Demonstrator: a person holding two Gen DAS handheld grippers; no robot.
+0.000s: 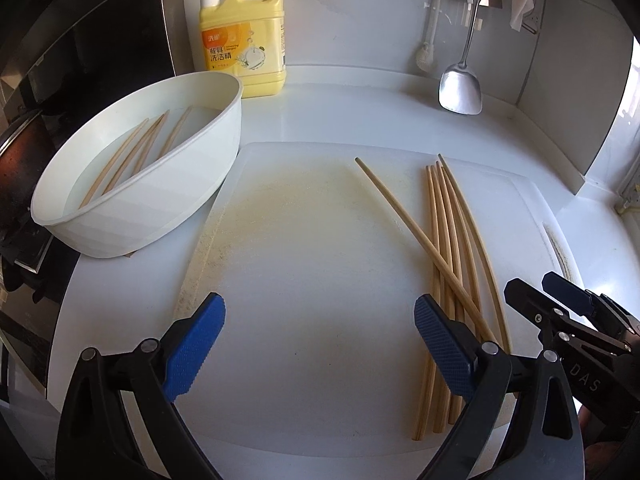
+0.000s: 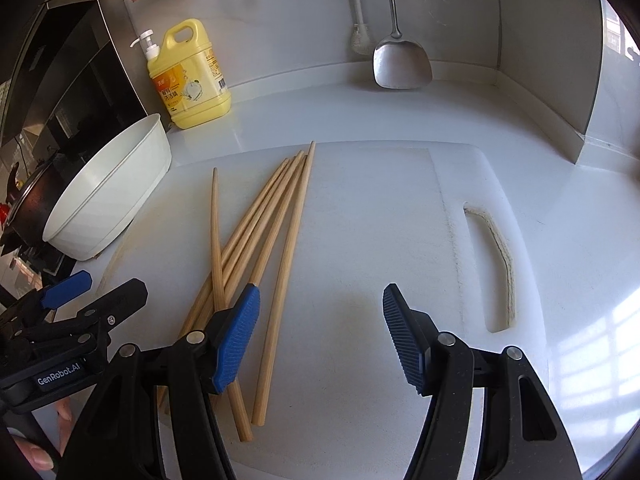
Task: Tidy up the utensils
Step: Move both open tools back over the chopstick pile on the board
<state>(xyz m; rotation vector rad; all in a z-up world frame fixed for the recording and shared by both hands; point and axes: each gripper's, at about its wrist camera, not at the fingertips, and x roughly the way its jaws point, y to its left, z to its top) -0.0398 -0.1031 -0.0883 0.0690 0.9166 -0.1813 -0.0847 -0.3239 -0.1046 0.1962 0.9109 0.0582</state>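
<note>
Several wooden chopsticks [image 1: 448, 240] lie in a loose bundle on the white cutting board [image 1: 312, 232], one crossing the others. They also show in the right wrist view [image 2: 256, 236]. More chopsticks [image 1: 132, 156] lie in the white oval basin [image 1: 160, 200] at the left. My left gripper [image 1: 320, 320] is open and empty above the board, its right finger over the bundle's near ends. My right gripper [image 2: 320, 320] is open and empty, its left finger [image 2: 236, 340] over the bundle. The other gripper shows at each view's edge.
A yellow detergent bottle [image 1: 244, 36] stands at the back wall. A metal spatula [image 1: 460, 84] and a brush [image 1: 428, 48] hang at the back right. A dark stove [image 1: 24, 160] lies left of the basin. The board has a handle slot [image 2: 500, 268] at its right.
</note>
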